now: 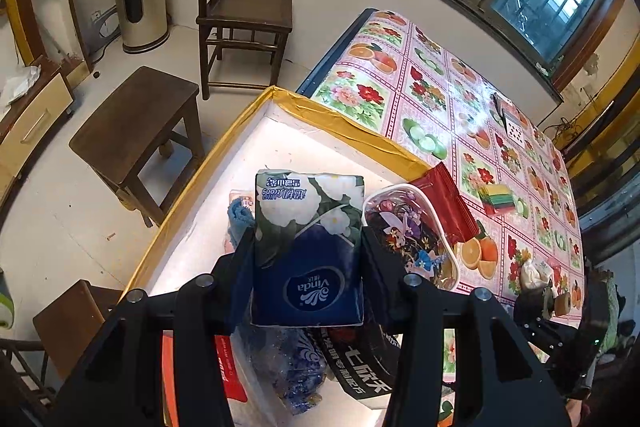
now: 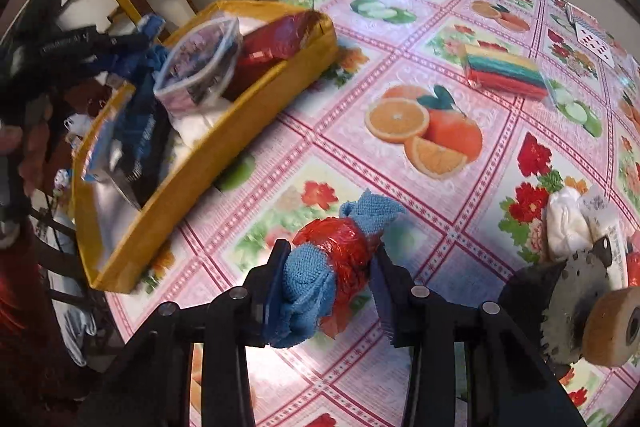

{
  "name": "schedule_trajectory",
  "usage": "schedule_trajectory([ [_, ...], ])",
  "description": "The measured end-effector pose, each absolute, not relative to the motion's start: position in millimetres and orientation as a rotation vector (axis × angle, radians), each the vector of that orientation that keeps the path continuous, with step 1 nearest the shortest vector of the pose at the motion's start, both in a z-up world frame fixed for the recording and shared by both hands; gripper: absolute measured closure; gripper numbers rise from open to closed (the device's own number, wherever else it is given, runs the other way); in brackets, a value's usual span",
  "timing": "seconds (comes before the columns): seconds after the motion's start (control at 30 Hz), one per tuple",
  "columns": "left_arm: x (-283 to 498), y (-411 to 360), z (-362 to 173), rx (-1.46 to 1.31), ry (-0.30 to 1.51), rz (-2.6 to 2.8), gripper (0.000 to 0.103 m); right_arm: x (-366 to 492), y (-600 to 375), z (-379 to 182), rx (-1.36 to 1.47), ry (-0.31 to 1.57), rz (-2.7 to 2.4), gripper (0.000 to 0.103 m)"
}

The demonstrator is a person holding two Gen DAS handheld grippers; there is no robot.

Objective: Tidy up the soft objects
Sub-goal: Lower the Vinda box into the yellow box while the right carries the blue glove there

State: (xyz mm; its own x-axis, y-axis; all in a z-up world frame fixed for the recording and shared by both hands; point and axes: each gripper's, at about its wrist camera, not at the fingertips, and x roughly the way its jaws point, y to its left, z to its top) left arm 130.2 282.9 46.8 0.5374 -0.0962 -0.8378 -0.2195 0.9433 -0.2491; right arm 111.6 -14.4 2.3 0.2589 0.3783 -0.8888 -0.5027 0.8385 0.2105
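While clamped in the left gripper (image 1: 308, 247), blue floral tissue pack (image 1: 308, 247); right gripper (image 2: 332, 279) squeezing red-wrapped blue cloth (image 2: 320, 275).

tissue pack (image 1: 308, 247): gripped over box (image 1: 248, 115) | blue towel roll (image 2: 320, 275): gripped

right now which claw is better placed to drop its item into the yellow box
Left. The left claw holds the tissue pack directly over the yellow box; the right claw holds a blue cloth bundle over the table, beside the box.
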Motion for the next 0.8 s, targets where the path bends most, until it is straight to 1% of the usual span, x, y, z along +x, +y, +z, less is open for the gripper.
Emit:
schedule_trajectory([
  [0.2,137,294,47,-0.357,0.998,0.109,0.056,145,38,57,0.005,1.051,0.701,0.063],
  [0.27,141,297,45,-0.355,0.997,0.131,0.056,158,66,66,0.029,1.034,0.732,0.063],
  [0.37,146,300,41,-0.367,1.005,0.138,0.056,169,114,69,0.027,1.028,0.771,0.063],
  [0.47,145,300,37,-0.349,1.006,0.158,0.055,180,154,60,0.026,1.031,0.781,0.063],
  [0.53,140,303,35,-0.341,1.005,0.185,0.055,185,167,51,0.061,1.043,0.791,0.059],
  [0.63,132,315,31,-0.362,1.003,0.196,0.054,193,170,38,0.135,1.056,0.8,0.053],
  [0.67,130,315,29,-0.363,1.01,0.191,0.053,195,167,36,0.177,1.058,0.826,0.044],
  [0.7,129,314,27,-0.363,1.011,0.186,0.053,194,164,35,0.21,1.058,0.849,0.029],
  [0.77,128,313,25,-0.37,1.013,0.177,0.053,191,156,39,0.23,1.032,0.855,0.014],
  [0.8,128,312,25,-0.377,1.014,0.173,0.052,189,154,42,0.219,1.018,0.854,0.014],
])
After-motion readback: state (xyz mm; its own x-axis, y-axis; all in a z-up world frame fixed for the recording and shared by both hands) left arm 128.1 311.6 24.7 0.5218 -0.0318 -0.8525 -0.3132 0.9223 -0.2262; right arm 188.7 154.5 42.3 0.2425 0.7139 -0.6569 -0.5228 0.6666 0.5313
